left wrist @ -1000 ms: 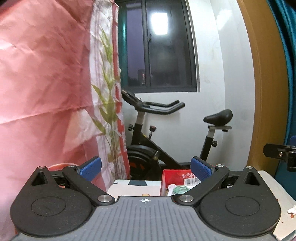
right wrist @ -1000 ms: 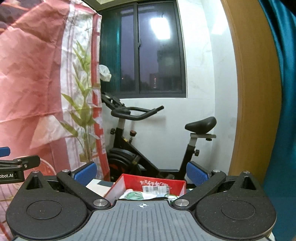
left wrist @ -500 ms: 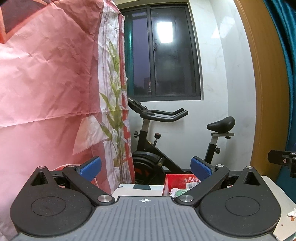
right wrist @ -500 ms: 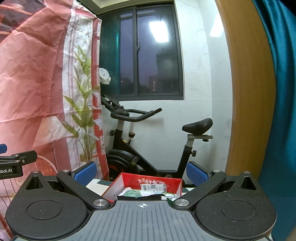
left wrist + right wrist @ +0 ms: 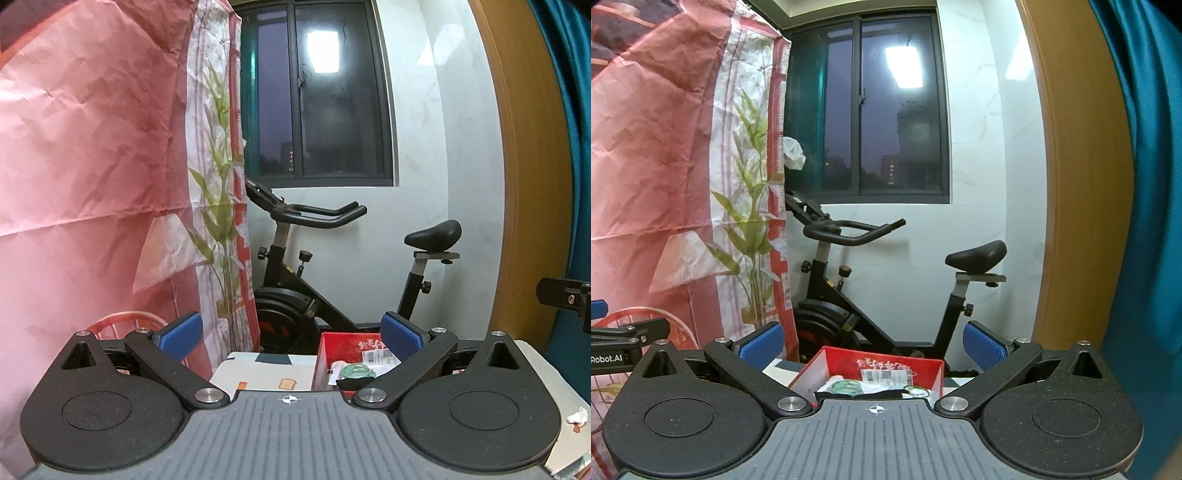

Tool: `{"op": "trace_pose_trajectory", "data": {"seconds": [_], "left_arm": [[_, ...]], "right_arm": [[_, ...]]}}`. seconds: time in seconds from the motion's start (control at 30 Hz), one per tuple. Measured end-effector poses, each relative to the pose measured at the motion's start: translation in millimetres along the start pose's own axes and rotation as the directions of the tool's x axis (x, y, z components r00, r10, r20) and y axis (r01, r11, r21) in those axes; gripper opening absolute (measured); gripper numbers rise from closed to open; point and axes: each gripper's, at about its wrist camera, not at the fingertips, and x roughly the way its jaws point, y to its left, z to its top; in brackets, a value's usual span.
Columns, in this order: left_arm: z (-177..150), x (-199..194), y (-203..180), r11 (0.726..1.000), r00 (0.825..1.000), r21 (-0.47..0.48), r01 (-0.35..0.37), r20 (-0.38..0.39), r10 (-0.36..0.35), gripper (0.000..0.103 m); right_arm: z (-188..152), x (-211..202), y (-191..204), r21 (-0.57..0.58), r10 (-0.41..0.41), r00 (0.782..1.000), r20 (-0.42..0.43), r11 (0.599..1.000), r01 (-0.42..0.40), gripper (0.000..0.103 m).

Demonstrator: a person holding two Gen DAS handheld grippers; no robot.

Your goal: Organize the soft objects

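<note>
A red box sits on the worktop, just in front of both cameras. Inside it lie green rubber bands, something black and a white label. The left hand-held gripper is spread wide and holds nothing. The right hand-held gripper is wide and empty too. Behind the box stands an exercise bike, below a dark window.
</note>
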Motion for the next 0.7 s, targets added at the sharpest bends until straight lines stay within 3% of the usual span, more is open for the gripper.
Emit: {"op": "trace_pose_trajectory", "data": {"seconds": [0.7], "left_arm": [[-4.0,4.7,2.1,0.999,0.999,-0.013,0.04,-0.019,-0.04,0.103]], "right_arm": [[-4.2,2.4,-4.4,0.005,-0.007,1.0,-0.022,1.0,0.007,0.103]]}}
